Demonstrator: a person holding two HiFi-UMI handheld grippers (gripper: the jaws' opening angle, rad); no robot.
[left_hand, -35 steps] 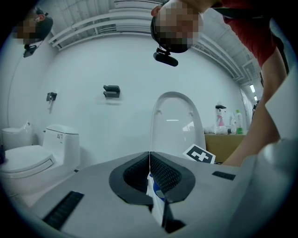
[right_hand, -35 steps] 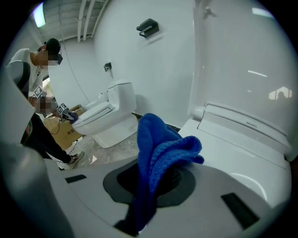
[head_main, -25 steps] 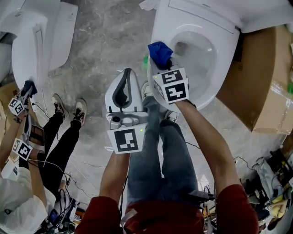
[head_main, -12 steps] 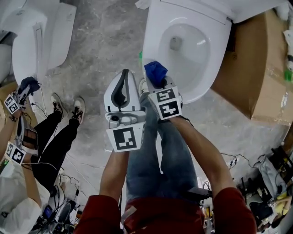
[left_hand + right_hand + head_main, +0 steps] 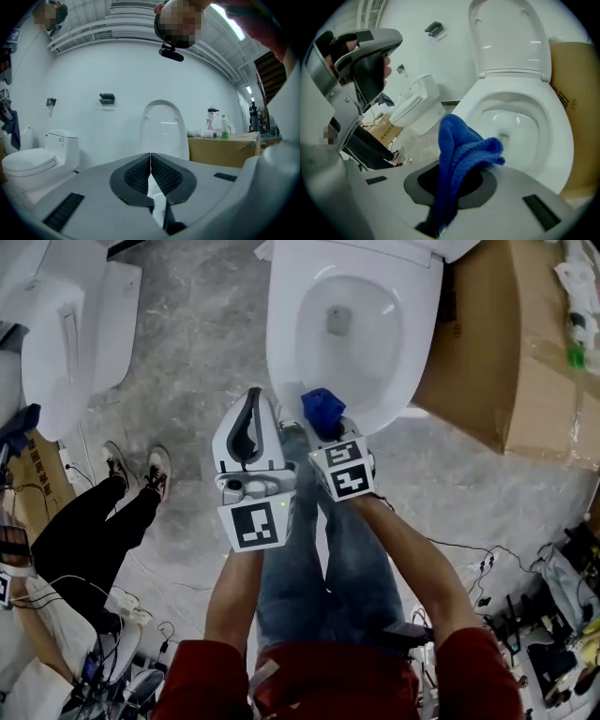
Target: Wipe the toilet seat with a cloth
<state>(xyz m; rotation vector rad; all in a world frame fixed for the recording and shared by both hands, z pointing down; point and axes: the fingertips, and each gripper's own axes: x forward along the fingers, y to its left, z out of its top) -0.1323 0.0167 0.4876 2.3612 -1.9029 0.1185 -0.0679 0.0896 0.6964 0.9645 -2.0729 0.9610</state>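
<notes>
Grey floor [image 5: 197, 343], white toilet seat [image 5: 281, 343], bunched blue cloth [image 5: 457, 150]

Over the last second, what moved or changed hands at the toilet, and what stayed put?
The right gripper, shut on the blue cloth, slid along the toilet rim from the side at the head view's left round toward the front edge, nearer the person. Nothing was taken or let go. The cloth stays clamped, and the left gripper stays shut and empty alongside.
</notes>
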